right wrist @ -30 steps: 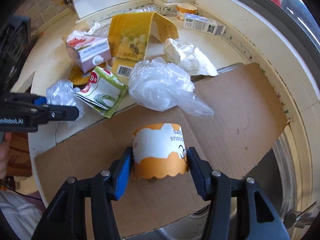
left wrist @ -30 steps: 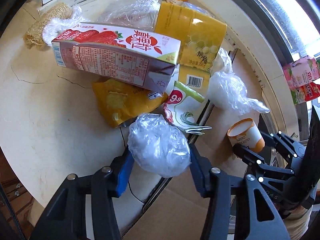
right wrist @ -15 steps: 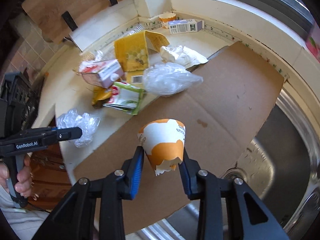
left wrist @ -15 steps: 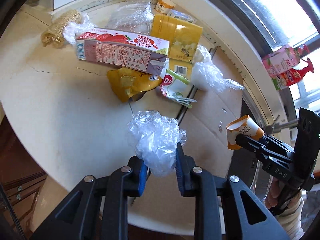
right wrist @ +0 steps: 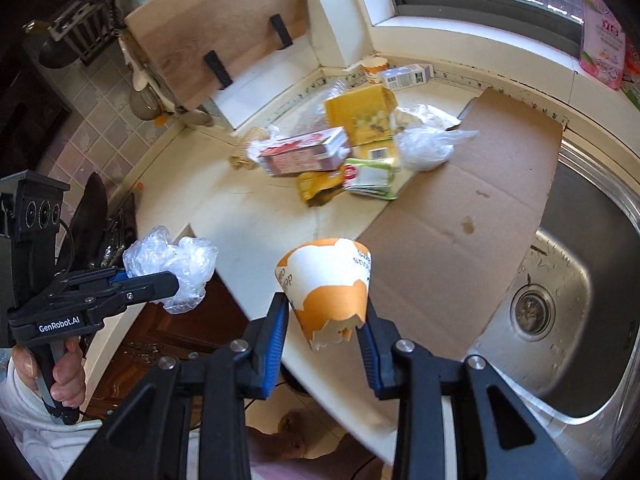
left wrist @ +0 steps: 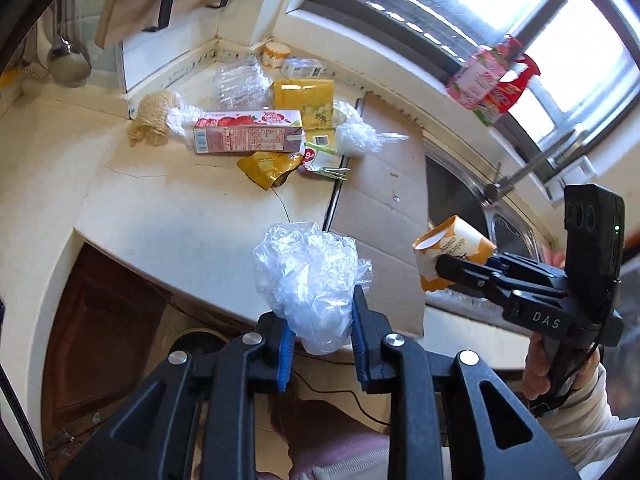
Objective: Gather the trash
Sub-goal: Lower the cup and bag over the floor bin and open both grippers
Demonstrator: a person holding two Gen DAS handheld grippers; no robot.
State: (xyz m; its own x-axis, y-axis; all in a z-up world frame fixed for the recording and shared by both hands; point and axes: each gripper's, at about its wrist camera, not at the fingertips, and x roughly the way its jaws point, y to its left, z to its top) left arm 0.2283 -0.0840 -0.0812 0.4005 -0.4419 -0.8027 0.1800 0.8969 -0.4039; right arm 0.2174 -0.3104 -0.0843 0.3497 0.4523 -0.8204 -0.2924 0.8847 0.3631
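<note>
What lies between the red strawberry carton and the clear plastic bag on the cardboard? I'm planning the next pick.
In the left wrist view, a white and green 9.9 packet lies between the strawberry carton and the plastic bag.

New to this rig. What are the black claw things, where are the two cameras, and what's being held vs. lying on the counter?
There is no robot here: a person holds a handheld two-finger tool in each hand. Each tool has a fisheye camera looking forward along its jaws, so each picture shows its own jaws at the bottom and the other tool off to the side.

The left gripper is shut on a crumpled clear plastic bag. The right gripper is shut on a torn orange-and-white paper cup. Both are lifted off the counter.

On the counter lie a strawberry carton, a yellow box, a yellow wrapper, another plastic bag and a flat cardboard sheet partly covering the sink.
</note>
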